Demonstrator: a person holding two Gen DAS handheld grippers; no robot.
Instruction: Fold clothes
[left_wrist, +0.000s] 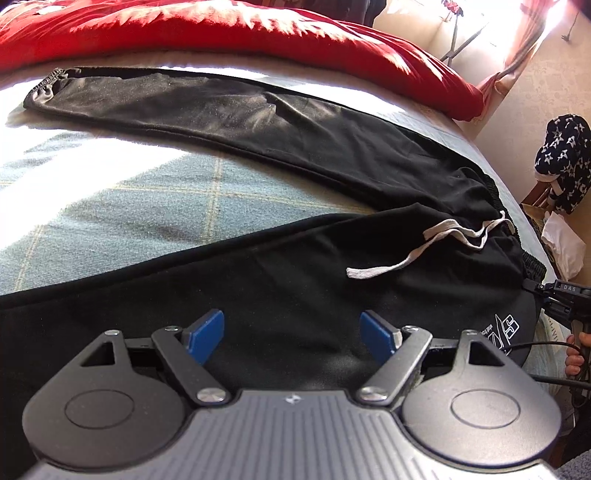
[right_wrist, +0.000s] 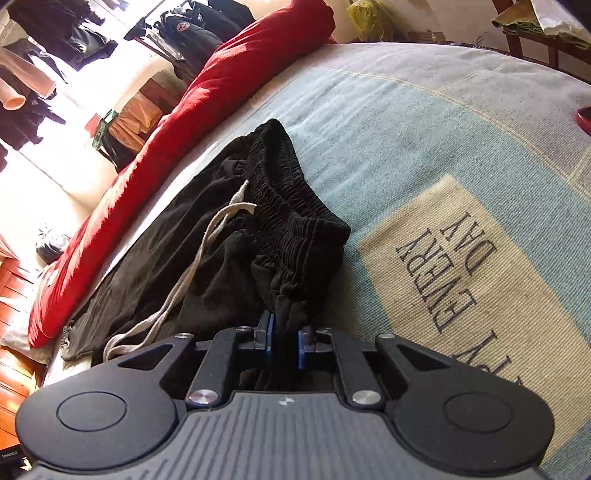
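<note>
Sunlit checked bedding (left_wrist: 110, 206) fills the left wrist view, where black trousers (left_wrist: 280, 155) lie spread in a V, and the left gripper (left_wrist: 291, 334) hovers over the near leg with jaws wide and nothing between them. From the right wrist, the right gripper (right_wrist: 284, 341) is clenched on a small bunch of the elastic waistband (right_wrist: 291, 206). So small a bite might slip when lifted, and the loose drawstring (right_wrist: 192, 269) could get trapped in the fold.

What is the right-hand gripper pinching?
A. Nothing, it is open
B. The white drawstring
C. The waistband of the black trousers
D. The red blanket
C: the right gripper has its blue pads closed on the bunched elastic waistband of the black trousers; the white drawstring lies loose beside it.
</note>
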